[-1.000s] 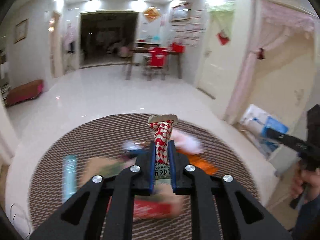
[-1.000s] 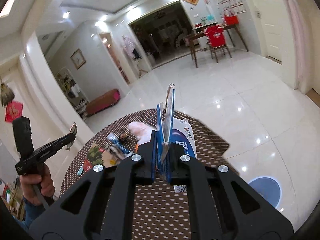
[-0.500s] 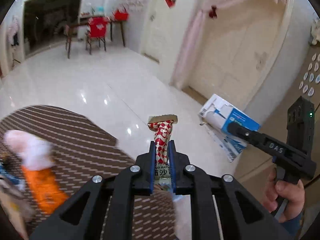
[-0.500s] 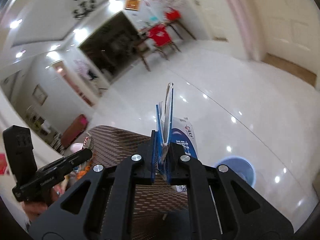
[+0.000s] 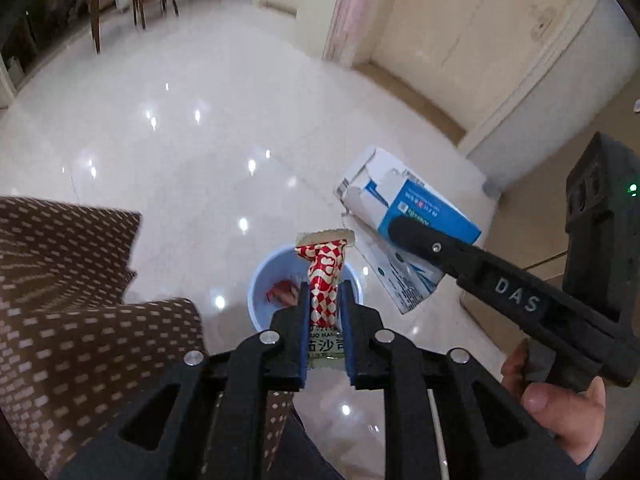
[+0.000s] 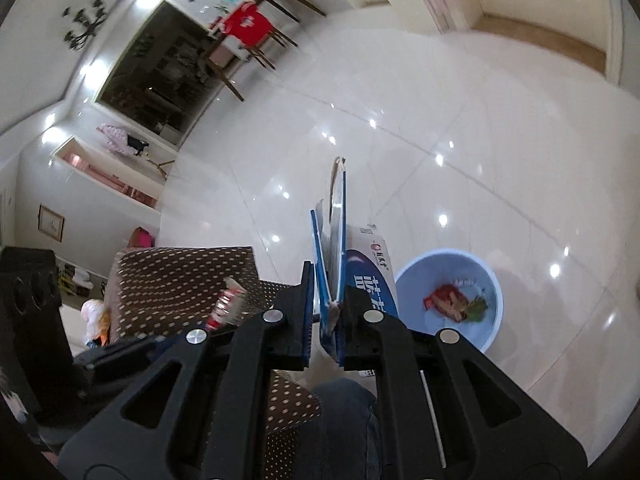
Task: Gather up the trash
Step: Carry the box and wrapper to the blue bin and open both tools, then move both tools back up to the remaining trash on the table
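My left gripper [image 5: 325, 300] is shut on a red-and-white snack wrapper [image 5: 323, 276] and holds it over a light blue bin [image 5: 262, 300] on the floor. The bin [image 6: 488, 280] has red wrapper scraps in it. My right gripper [image 6: 325, 300] is shut on a flattened blue-and-white carton [image 6: 340, 248], held upright to the left of the bin. In the left wrist view the right gripper [image 5: 404, 228] holds the carton [image 5: 404, 208] to the right of the bin. The left gripper's wrapper [image 6: 228, 304] shows in the right wrist view.
A round table with a brown dotted cloth [image 5: 60, 300] stands at the left; it also shows in the right wrist view [image 6: 180, 276], with more litter [image 6: 94, 316] at its far side. Glossy white floor tiles [image 5: 200, 120] lie around. Chairs [image 6: 248, 28] stand far back.
Both grippers have swung right and tilted down, away from the table, with their loads still held. The blue bin has come into view, now right under the left gripper's wrapper.
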Action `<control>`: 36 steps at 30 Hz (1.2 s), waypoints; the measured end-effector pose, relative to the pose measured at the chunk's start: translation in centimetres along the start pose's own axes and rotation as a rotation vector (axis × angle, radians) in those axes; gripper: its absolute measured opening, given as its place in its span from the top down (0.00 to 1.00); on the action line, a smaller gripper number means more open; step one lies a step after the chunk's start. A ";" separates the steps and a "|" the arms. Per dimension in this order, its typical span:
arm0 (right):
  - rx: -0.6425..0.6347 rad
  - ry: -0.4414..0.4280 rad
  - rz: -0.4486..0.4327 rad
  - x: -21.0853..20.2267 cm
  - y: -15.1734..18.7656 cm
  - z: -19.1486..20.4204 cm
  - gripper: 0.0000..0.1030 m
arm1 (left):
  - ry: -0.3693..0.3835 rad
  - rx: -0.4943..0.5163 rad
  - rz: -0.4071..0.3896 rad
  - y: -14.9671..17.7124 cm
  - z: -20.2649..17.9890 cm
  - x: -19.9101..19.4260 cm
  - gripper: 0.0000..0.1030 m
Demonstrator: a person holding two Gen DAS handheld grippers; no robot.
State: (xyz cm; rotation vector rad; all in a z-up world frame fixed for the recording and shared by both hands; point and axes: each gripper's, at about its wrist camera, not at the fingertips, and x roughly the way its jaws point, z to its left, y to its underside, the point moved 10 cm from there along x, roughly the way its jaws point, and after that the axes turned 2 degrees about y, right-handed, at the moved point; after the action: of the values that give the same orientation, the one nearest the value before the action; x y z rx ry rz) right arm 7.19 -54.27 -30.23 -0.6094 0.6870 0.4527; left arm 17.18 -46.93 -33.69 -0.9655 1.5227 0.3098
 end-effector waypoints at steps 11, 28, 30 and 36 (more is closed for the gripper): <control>0.158 0.018 -0.011 0.4 0.5 -5.1 0.06 | -0.070 -0.088 -0.008 -0.1 2.4 1.4 0.18; -0.031 0.152 -0.251 -9.7 -0.6 1.5 0.06 | -0.056 -0.044 -0.314 0.7 0.7 -12.3 0.13; -0.053 0.139 -0.301 -11.4 -0.6 3.5 0.06 | -0.067 -0.027 -0.365 1.1 0.7 -14.6 0.12; -0.150 0.099 -0.383 -14.2 -0.1 9.6 0.06 | -0.094 0.020 -0.486 2.9 0.9 -20.5 0.12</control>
State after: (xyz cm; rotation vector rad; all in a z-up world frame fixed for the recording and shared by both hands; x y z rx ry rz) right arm 1.77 -50.76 -14.36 -0.8895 0.6155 0.1182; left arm 13.83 -36.57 -16.05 -1.2486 1.1588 -0.0082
